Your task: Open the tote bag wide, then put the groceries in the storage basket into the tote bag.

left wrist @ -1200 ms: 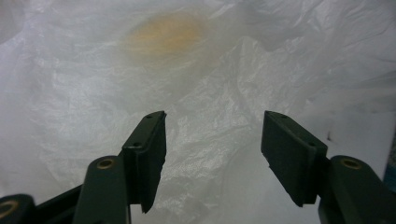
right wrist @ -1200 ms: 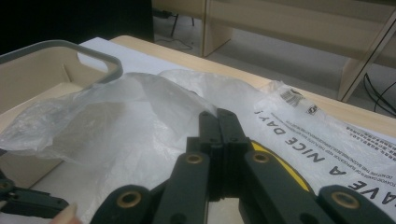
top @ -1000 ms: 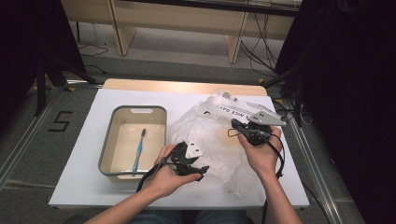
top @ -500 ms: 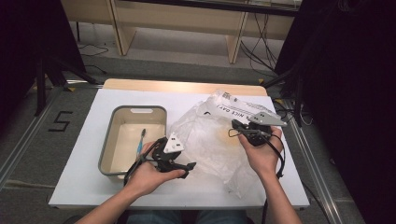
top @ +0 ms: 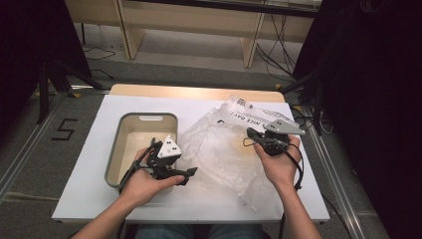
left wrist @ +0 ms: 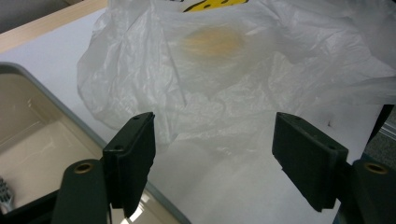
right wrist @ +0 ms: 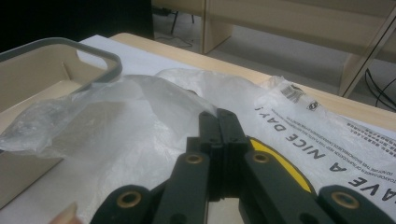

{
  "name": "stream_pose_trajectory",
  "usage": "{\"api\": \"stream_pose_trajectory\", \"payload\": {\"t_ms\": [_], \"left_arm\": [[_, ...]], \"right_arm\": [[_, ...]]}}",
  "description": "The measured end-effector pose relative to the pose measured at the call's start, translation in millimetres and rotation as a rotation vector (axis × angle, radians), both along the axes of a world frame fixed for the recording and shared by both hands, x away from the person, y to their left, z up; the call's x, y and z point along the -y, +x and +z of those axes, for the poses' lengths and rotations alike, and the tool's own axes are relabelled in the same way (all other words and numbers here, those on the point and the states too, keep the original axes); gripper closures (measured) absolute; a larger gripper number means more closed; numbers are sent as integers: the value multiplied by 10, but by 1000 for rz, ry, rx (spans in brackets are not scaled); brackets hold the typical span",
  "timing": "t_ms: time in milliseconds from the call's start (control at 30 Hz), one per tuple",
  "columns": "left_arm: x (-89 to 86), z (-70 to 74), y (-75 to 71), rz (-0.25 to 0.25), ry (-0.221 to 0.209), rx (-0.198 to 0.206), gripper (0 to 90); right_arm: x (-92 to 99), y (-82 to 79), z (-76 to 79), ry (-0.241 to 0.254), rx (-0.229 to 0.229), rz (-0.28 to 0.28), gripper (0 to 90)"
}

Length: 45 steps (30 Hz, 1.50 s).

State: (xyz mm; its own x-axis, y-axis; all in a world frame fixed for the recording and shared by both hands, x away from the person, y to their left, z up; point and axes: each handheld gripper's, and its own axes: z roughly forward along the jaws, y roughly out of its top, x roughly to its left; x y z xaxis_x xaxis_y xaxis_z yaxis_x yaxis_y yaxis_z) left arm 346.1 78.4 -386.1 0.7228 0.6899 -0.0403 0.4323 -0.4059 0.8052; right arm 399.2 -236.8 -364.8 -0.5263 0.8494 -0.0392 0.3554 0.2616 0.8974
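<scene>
The plastic bag [top: 224, 149] lies crumpled across the middle of the counter [top: 89, 199], just right of the grey tray [top: 115, 149] — thin, limp and slippery, I judge, so it will slump from any single grip. My right claw [top: 251, 135] is clamped tight on its far right part, the film pinched between the jaws. My left claw [top: 186, 174] has just been opening and stands wide with nothing in it — the near left edge looks the best hold.

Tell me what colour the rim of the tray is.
Grey, around a beige inside; the tray rim shows best in the high view.
</scene>
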Motion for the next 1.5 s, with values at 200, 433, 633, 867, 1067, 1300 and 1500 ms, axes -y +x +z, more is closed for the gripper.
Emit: {"api": "stream_pose_trajectory", "payload": {"t_ms": [200,433,633,867,1067,1300,1500], "left_arm": [[-144,3,37,37,0,-3,299],[-366,-14,145,124,16,-1,297],[-517,-35,231,179,21,-17,297],[-612,-30,276,205,29,-25,295],[-657,-14,291,220,36,-23,293],[-683,-65,319,243,58,-40,292],[-717,-77,344,252,60,-52,293]], "right_arm": [[8,-6,-6,1,-4,-3,900],[16,-9,-6,2,1,-4,900],[20,-9,-7,3,2,-6,900],[18,-14,-10,2,-3,-8,900],[16,-19,-11,-2,-5,-10,900],[20,-18,-14,-2,-5,-7,900],[20,-9,-8,1,-3,-8,900]]}}
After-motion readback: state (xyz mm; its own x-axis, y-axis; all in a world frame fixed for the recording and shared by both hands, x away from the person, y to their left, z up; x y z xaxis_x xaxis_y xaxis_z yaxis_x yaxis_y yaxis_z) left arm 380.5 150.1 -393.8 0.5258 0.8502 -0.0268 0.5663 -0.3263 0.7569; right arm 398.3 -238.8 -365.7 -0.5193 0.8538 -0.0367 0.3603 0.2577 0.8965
